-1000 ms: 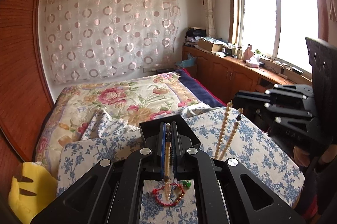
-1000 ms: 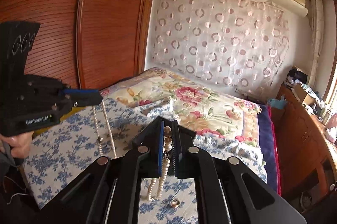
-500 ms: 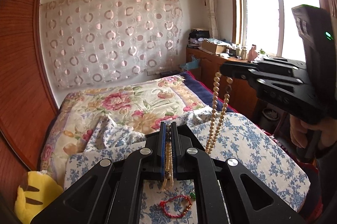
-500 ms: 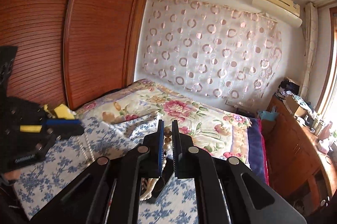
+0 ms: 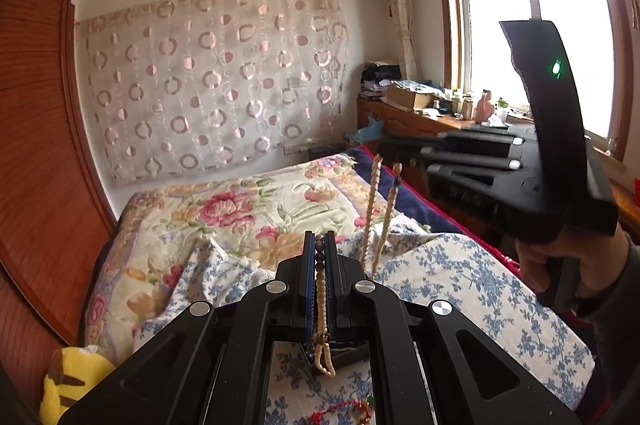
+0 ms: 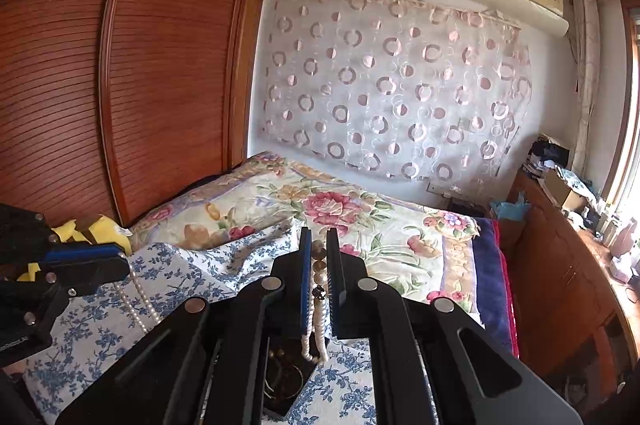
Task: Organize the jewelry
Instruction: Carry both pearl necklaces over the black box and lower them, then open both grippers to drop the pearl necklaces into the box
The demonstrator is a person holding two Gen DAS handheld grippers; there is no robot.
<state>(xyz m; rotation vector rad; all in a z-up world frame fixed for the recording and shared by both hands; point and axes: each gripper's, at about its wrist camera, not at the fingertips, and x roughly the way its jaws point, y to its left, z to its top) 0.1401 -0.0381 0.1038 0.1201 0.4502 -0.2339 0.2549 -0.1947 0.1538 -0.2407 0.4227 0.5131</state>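
Nearest in the left wrist view, a red bracelet with a few green beads lies loose on the blue-flowered cloth spread over the bed, not yet dealt with. Just above it the left tongs are clamped together on a strand of small cream beads, whose doubled end hangs below the pads without touching the cloth. In the right wrist view a dark open box sits on the same cloth under the right tongs, with what look like gold-coloured rings or bangles inside, so some sorting seems already done. The right tongs are closed on a pearl necklace, its loop dangling over that box. Seen from the left side, the same necklace hangs in two lines from the right tongs' tips, well above the cloth. Beyond lie the flowered quilt, the wooden wardrobe and the patterned curtain. As a judgement, the task is about midway: both strands are lifted but stowed nowhere, and the bracelet is left.
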